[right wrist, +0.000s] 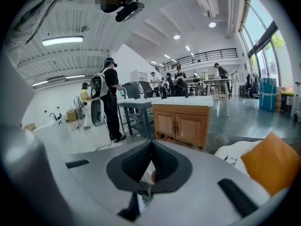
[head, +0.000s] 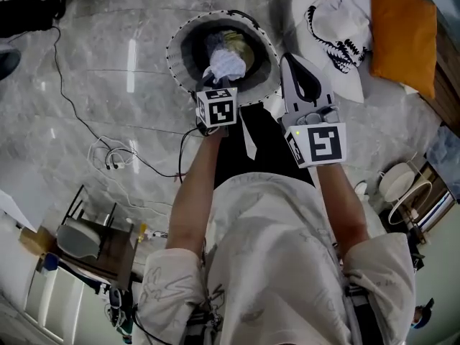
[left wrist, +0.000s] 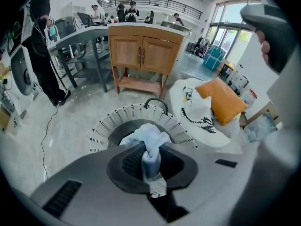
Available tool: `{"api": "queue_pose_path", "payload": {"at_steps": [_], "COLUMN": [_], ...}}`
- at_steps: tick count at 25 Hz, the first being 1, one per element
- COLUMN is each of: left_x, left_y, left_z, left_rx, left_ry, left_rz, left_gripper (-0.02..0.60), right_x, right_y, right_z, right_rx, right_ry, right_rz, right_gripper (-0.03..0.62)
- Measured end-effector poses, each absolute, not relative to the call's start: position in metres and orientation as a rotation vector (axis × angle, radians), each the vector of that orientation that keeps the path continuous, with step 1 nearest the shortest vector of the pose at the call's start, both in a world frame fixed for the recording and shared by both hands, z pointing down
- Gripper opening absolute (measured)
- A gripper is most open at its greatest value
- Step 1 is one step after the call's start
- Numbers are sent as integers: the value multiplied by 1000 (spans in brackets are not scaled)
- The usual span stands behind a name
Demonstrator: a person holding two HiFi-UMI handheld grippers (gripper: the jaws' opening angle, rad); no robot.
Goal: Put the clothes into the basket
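My left gripper [left wrist: 151, 149] points steeply down, its jaws clamped on a bunched pale blue cloth [left wrist: 146, 136], which bulges out past the tips. Straight beneath it sits the round white slatted basket [left wrist: 106, 125], its dark inside already showing some clothes under the hanging bundle. My right gripper [right wrist: 151, 146] is beside the left one, just off the basket's rim, aimed more level, its jaws closed tip to tip with nothing between them. Ahead of it and to its right, a white black-printed cloth [head: 338, 27] lies beside an orange cushion [head: 402, 34].
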State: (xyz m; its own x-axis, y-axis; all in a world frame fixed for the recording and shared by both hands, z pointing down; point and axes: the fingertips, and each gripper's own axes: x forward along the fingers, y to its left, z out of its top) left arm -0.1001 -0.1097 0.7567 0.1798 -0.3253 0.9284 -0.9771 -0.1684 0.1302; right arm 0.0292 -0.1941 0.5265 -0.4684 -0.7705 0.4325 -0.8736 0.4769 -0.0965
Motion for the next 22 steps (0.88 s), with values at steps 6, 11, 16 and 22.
{"api": "queue_pose_path", "payload": {"at_steps": [6,11,16,22], "left_x": [-98,-97,-95,-89], "left_y": [-101,-91,-86,-89], "left_z": [767,774,768,739], "left_rx": [1602,1548,1543,1608], "left_ry": [-1223,-1164,-1164,-1216], "left_rz": [1042,1046,1034,973], "left_gripper": [36,157,192,192], "right_x": [30,28,29,31], "right_y": [-194,-194,-191,-187], "right_z": [531,533,531,518], "right_rx": [1393,1373,1376,1374], "right_ry": [-2382,-2381,-2385,-2405], "right_rz": [453,456,451,424], "right_gripper": [-12,-12,-12,-12]}}
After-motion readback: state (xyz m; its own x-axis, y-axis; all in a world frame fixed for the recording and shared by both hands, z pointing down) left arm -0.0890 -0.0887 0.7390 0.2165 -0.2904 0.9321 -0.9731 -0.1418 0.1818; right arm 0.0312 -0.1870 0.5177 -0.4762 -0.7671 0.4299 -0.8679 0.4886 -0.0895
